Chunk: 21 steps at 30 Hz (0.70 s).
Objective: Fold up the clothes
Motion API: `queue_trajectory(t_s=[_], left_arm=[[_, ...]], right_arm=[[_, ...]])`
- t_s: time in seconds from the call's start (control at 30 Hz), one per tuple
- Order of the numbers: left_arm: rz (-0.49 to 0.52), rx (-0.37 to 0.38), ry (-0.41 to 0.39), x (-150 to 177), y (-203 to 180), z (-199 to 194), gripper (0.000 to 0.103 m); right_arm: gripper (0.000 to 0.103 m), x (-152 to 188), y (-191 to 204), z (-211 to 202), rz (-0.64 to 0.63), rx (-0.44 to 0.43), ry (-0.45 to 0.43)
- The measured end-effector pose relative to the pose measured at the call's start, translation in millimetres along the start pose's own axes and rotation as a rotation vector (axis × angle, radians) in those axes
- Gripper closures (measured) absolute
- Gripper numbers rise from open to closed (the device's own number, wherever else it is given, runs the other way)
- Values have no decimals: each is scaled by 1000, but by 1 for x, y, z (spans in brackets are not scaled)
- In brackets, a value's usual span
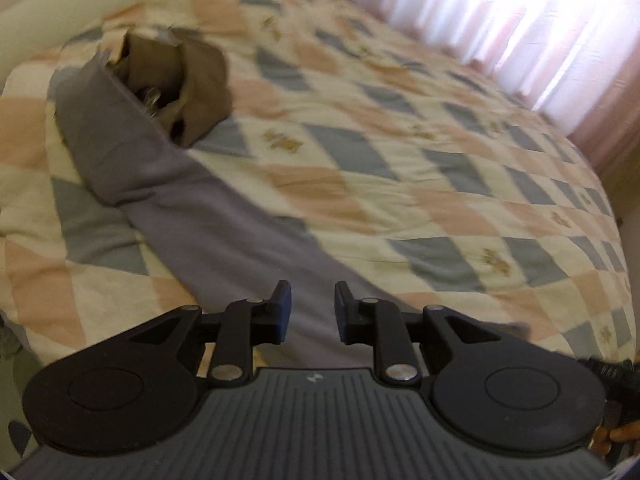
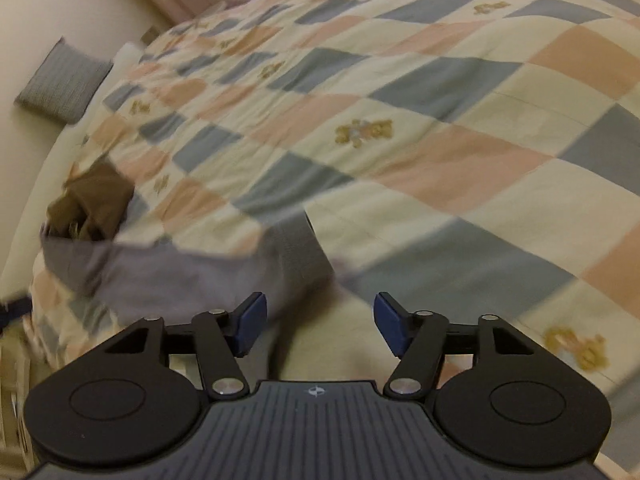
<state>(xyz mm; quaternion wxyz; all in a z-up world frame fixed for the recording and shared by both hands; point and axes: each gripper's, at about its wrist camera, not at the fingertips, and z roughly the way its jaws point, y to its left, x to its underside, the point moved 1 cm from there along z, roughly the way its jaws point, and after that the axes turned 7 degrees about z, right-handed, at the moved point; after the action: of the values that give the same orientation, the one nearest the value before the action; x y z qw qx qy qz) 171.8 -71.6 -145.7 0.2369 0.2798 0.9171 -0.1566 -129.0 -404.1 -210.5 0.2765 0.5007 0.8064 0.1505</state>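
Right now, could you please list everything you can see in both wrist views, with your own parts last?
Quilt: one, checked in cream, pink and grey-blue with small bear motifs, covering the bed.
Grey garment: one, grey-purple, lying stretched in a long strip across the quilt's near side.
Brown garment: one, brown, bunched up at the far end of the grey garment.
Curtain: one, pink, backlit, beyond the bed.
Cushion: one, grey, beside the bed against the pale wall.
Left gripper: one, black with blue pads, jaws slightly apart, over the grey garment, nothing gripped.
Right gripper: one, black with blue pads, jaws wide apart, by the garment's near end, nothing gripped.
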Motion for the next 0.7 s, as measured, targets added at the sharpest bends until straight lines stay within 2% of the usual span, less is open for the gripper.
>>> queue_trajectory(t_s=[0.07, 0.13, 0.23, 0.27, 0.3, 0.33, 0.37, 0.4, 0.43, 0.47, 0.6, 0.7], left_arm=[[-13, -26, 12, -13, 24, 10, 84], [-23, -61, 20, -27, 50, 19, 78], [-51, -120, 23, -55, 95, 31, 71], [-74, -139, 23, -66, 112, 36, 71], [-97, -157, 22, -77, 129, 40, 70], [-120, -175, 22, -89, 147, 44, 68], [-142, -193, 22, -100, 164, 48, 68], [-176, -198, 19, -112, 180, 51, 66], [-210, -204, 16, -124, 197, 54, 64], [-244, -209, 13, -137, 213, 58, 63], [-236, -245, 20, -184, 248, 79, 53], [-223, -264, 57, -208, 265, 101, 52]], right_arm=[[26, -15, 6, 20, 94, -21, -17], [13, -28, 10, 46, 207, 0, -31], [14, -36, 11, 87, 373, 37, 0], [14, -35, 11, 98, 418, 59, 25], [22, -32, 11, 109, 462, 78, 49], [39, -28, 13, 116, 493, 93, 69], [49, -24, 15, 120, 505, 111, 84], [68, -19, 18, 121, 508, 129, 88], [73, -14, 20, 119, 510, 148, 85], [75, -9, 22, 117, 512, 166, 82], [75, 11, 23, 105, 569, 195, 62], [56, 21, 24, 98, 621, 226, 41]])
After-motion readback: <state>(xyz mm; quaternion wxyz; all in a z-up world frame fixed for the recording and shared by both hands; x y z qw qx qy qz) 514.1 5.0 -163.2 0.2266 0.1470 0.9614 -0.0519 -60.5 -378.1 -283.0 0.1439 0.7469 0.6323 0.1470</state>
